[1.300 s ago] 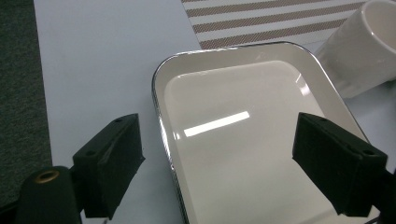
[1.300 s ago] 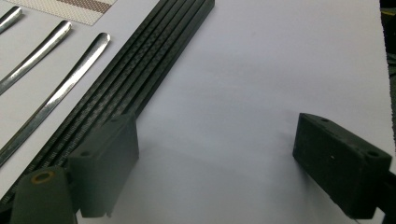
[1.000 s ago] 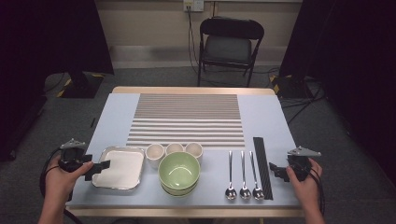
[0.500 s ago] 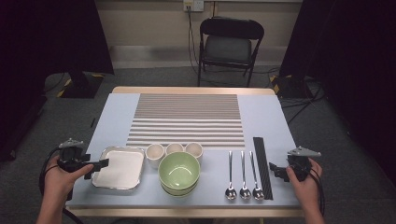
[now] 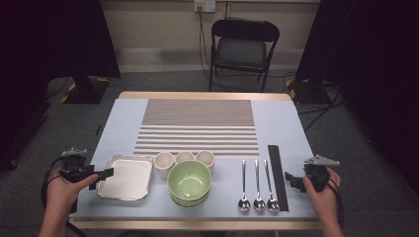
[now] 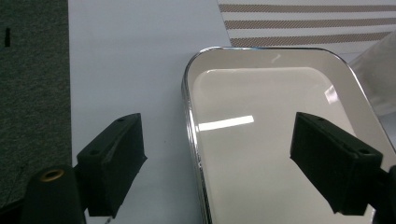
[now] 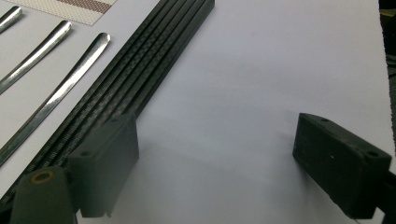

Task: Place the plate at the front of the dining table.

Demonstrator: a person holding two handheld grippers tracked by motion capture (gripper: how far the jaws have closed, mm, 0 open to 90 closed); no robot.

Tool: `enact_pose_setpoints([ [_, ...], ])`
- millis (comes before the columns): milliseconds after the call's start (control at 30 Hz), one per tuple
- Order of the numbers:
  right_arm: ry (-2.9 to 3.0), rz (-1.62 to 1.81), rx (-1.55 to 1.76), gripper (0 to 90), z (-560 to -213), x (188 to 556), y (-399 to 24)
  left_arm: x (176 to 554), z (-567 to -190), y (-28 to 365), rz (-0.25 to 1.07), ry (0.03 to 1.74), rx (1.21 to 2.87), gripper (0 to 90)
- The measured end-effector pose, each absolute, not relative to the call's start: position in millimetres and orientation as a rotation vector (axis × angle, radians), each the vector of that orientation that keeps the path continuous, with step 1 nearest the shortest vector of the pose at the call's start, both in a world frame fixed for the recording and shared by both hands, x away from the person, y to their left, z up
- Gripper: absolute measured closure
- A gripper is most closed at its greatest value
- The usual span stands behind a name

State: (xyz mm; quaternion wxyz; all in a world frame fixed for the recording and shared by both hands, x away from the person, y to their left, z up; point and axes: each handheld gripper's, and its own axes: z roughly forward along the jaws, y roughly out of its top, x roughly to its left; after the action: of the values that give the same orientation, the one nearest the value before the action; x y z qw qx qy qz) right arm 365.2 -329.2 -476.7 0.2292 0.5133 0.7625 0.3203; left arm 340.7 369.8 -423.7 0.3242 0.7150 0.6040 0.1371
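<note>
My left gripper [image 5: 104, 173] is held at the table's near left, open, and its jaws straddle the left rim of a shiny rectangular metal tray [image 5: 126, 178]. In the left gripper view one jaw of the left gripper [image 6: 224, 163] hangs over the pale table and the other over the empty tray [image 6: 189, 107]. My right gripper [image 5: 291, 179] is open at the near right, beside a bundle of black sticks [image 5: 277, 177]. The right gripper view shows the right gripper [image 7: 219, 168] with one jaw above the black sticks [image 7: 154, 65] and the other above bare table.
Three small cream cups [image 5: 185, 158] stand in a row behind stacked green bowls [image 5: 189, 181]. Three metal spoons [image 5: 257, 183] lie left of the sticks. A striped placemat [image 5: 197, 126] covers the table's middle. A black folding chair [image 5: 242, 49] stands beyond the far edge.
My left gripper has edged slightly forward along the tray's left side. The right gripper has stayed where it was.
</note>
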Motion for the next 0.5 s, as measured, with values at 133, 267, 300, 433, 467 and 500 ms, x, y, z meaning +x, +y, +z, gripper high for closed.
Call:
enact_pose_setpoints([
  [133,2.099,0.882,1.413,13.2,-476.7,365.2,-329.2,341.2,-426.5,371.2,0.355,1.599,1.874,21.6],
  [267,2.097,0.881,1.414,13.2,-476.7,365.2,-329.1,341.4,-429.3,371.8,0.355,1.603,1.881,23.3],
  [300,2.098,0.882,1.413,13.2,-476.7,365.2,-329.2,341.4,-429.9,371.9,0.354,1.604,1.871,23.8],
  [433,2.098,0.882,1.413,13.3,-476.7,365.2,-329.2,341.3,-431.3,372.0,0.355,1.612,1.868,25.7],
  [467,2.097,0.882,1.414,13.3,-476.7,365.2,-329.1,341.4,-431.6,372.0,0.351,1.617,1.859,25.7],
  [500,2.099,0.882,1.413,13.2,-476.7,365.2,-329.2,341.3,-431.7,372.0,0.354,1.618,1.860,25.7],
])
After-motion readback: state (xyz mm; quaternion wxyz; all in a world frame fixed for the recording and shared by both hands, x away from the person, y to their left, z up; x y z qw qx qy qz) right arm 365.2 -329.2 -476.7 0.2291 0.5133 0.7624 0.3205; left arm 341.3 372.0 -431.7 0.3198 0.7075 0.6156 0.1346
